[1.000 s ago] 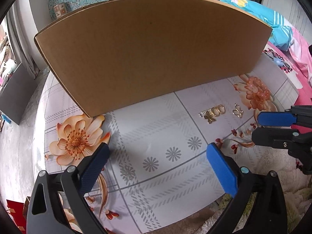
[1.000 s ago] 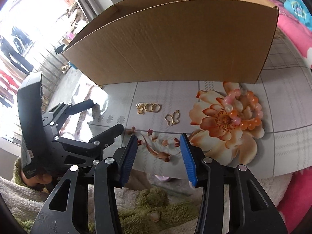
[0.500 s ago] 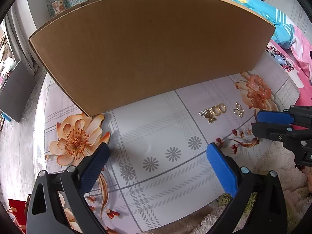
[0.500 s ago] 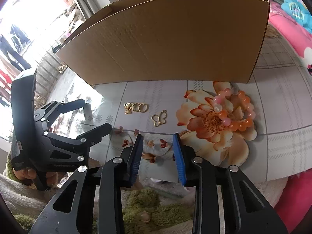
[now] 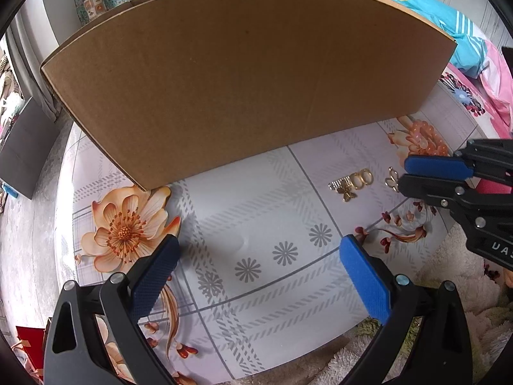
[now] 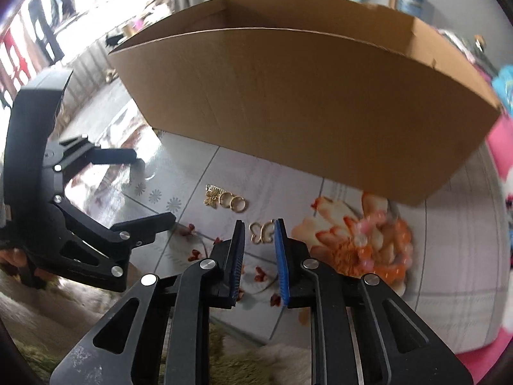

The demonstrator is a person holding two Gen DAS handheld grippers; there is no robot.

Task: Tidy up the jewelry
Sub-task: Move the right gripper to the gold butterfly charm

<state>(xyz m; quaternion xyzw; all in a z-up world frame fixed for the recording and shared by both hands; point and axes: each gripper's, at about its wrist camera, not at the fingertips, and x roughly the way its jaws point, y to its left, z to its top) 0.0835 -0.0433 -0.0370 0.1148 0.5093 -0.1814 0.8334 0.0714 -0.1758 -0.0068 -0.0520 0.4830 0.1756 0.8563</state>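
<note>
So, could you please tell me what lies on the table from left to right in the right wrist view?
Left gripper → gold charm with two rings → butterfly pendant → bead bracelet.

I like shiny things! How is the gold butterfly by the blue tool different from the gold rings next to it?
The butterfly charm has an open wing outline; the two rings are plain round hoops. The butterfly lies alone at the right tool's tips; the rings lie side by side, touching a small gold bunch. The tool's jaws have just been closing, not yet gripping. Both are gold and lie flat on the flowered tablecloth.

rings (image 6: 233,201) left of butterfly charm (image 6: 262,231), box (image 6: 304,109) behind
</note>
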